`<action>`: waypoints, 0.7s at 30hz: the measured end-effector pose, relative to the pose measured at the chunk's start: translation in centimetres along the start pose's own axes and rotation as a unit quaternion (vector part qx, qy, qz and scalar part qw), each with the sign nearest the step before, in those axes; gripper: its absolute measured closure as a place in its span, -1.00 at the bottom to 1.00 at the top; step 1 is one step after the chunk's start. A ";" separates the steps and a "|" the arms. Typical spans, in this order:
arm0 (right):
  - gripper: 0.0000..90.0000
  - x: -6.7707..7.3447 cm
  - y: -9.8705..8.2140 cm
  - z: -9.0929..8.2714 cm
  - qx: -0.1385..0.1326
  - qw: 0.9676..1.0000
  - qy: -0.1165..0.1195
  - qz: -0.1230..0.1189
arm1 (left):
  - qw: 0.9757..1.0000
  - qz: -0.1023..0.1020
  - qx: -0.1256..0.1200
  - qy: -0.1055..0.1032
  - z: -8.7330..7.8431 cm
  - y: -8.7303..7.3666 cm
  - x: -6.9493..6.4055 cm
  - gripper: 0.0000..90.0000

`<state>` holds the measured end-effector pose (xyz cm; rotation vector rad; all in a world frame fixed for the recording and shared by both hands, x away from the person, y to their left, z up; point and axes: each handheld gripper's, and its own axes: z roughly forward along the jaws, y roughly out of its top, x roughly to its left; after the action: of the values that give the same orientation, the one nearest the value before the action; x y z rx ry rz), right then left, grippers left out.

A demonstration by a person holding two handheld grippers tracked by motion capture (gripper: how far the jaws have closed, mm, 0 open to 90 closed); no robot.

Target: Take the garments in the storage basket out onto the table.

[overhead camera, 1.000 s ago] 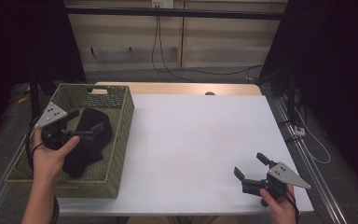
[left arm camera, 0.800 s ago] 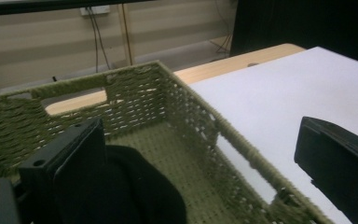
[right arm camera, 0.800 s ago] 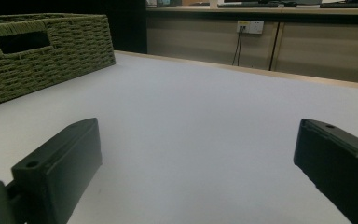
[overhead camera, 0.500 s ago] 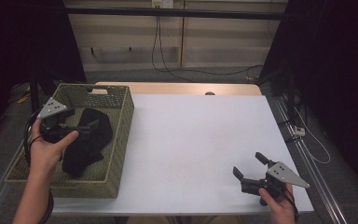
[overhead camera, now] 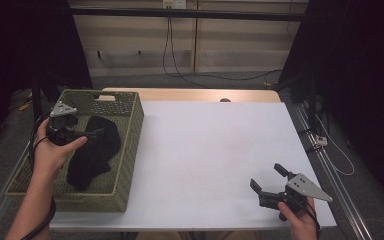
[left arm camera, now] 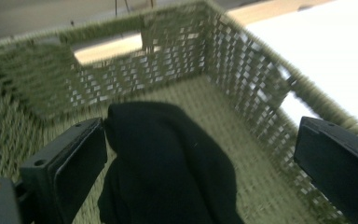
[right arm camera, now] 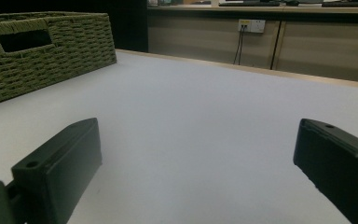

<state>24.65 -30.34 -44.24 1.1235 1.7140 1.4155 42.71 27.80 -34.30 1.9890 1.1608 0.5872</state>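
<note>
A green woven basket stands at the table's left edge with a black cloth lying crumpled inside it. A person's hand holds my left gripper just above the cloth's far end, jaws spread wide. In the left gripper view the cloth lies on the basket floor between and below the open left gripper; no jaw presses on it. My right gripper rests low over the white table near its front right corner, open and empty. In its own view the right gripper faces bare tabletop.
The basket shows far off to the left in the right gripper view. A wooden strip runs along the table's far edge, with cables hanging on the wall behind. Metal rails line the right side.
My left gripper has drifted slightly toward the basket's far side, staying over the cloth. The cloth lies where it was. The right gripper has not moved.
</note>
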 end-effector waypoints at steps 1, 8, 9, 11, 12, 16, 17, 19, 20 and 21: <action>-1.00 0.0 0.0 0.0 0.000 1.000 0.000 0.000 | 1.000 -0.003 0.006 0.001 0.2 0.0 0.1 -0.94; -1.00 0.1 0.0 -0.1 0.000 1.000 0.000 -0.001 | 0.998 -0.007 0.062 0.005 1.9 -0.5 0.7 -0.86; -1.00 0.0 0.0 -0.2 0.000 1.000 0.000 -0.001 | 0.997 -0.008 0.073 0.005 2.1 -0.6 0.8 -0.85; -1.00 0.0 0.0 -0.2 0.001 1.000 0.000 -0.002 | 0.997 -0.009 0.074 0.008 2.4 -0.7 0.9 -0.86; -1.00 0.0 0.0 -0.2 0.001 1.000 0.000 -0.002 | 0.996 -0.020 0.085 0.006 2.9 -1.1 1.2 -0.86; -1.00 0.0 0.0 -0.2 0.002 1.000 -0.001 -0.002 | 0.994 -0.026 0.104 0.006 3.8 -1.6 1.5 -0.85; -1.00 0.0 0.0 -0.2 0.002 1.000 -0.001 -0.002 | 0.994 -0.029 0.108 0.007 4.1 -1.7 1.5 -0.86; -1.00 0.0 0.0 -0.2 0.002 1.000 -0.001 -0.002 | 0.993 -0.029 0.111 0.007 4.3 -1.9 1.5 -0.86; -1.00 0.0 0.0 -0.2 0.003 1.000 -0.002 -0.001 | 0.992 -0.031 0.122 0.008 4.7 -2.2 1.6 -0.86; -1.00 0.0 0.0 -0.2 0.002 1.000 -0.002 -0.001 | 0.992 -0.033 0.124 0.008 5.0 -2.4 1.7 -0.86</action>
<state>24.45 -30.43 -44.23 1.1251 1.7169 1.4075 45.70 28.14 -39.20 2.1455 1.3598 0.4419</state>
